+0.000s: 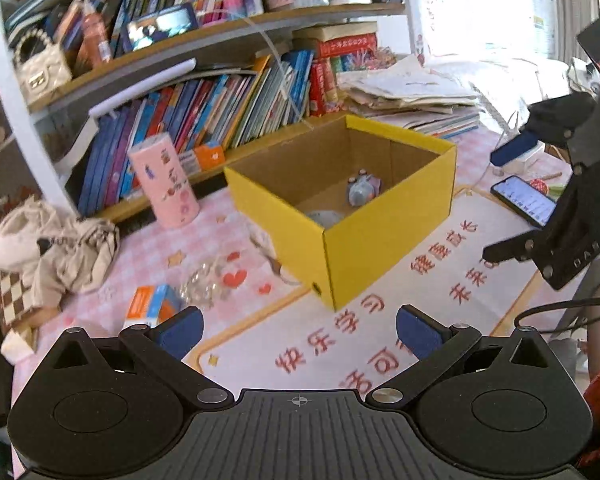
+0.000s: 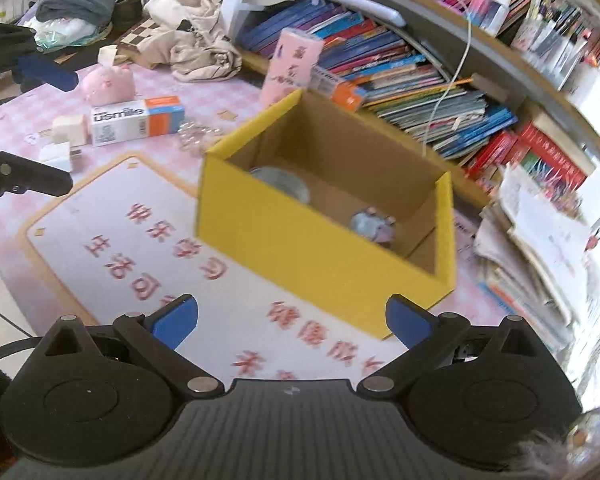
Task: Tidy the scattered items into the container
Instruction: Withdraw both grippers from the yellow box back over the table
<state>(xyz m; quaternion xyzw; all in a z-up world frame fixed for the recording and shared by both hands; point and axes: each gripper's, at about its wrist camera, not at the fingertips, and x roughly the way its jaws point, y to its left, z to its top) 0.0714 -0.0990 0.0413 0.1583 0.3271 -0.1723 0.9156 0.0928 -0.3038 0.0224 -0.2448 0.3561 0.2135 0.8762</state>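
— What is kept along the back?
— Books [image 1: 204, 116] are packed on a shelf [image 1: 260, 24]; papers [image 1: 412, 92] are stacked beside them.
— And elsewhere?
— A phone [image 1: 524, 200] is laid on the pink mat [image 2: 112, 220], and cloth [image 2: 192, 48] is heaped.

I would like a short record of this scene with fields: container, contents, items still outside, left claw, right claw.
container: open yellow cardboard box on the pink mat
contents: small blue-purple toy; round pale object
items still outside: white and orange usmile carton; pink plush toy; clear crinkled wrapper; tall pink patterned box
left claw: open, holding nothing
right claw: open, holding nothing
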